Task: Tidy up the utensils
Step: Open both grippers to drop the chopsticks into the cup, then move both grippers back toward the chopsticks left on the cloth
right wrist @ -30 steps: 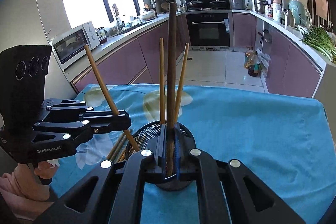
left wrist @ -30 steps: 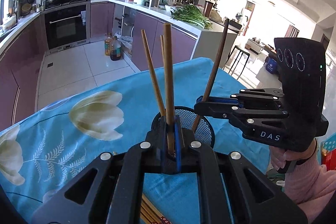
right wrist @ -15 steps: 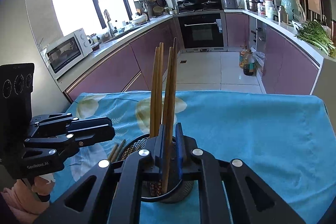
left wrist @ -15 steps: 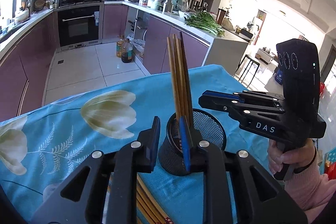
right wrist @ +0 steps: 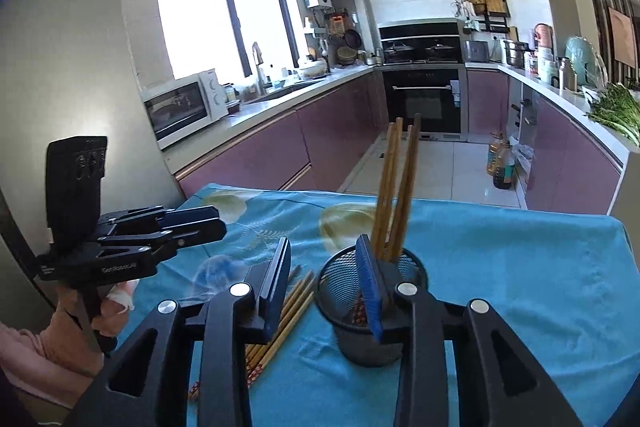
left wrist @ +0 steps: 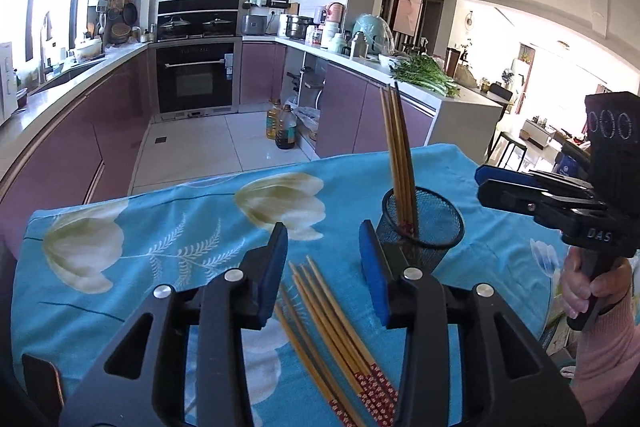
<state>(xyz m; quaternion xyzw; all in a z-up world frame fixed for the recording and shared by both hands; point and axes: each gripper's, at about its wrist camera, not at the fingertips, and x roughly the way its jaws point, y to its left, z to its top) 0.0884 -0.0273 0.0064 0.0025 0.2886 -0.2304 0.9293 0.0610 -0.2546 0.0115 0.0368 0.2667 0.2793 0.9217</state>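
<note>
Wooden chopsticks (left wrist: 332, 331) lie loose on the blue tablecloth (left wrist: 168, 223), long axes running away between the left gripper (left wrist: 323, 259) fingers, nearer than the right gripper (right wrist: 323, 269). Both grippers' jaws are opening, empty; four chopsticks stand in the mesh holder (left wrist: 434, 227).

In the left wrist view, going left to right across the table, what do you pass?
White tulip print on the cloth → loose chopsticks lying flat → black mesh holder with chopsticks standing in it → right gripper, jaws opening, nothing between them.
</note>
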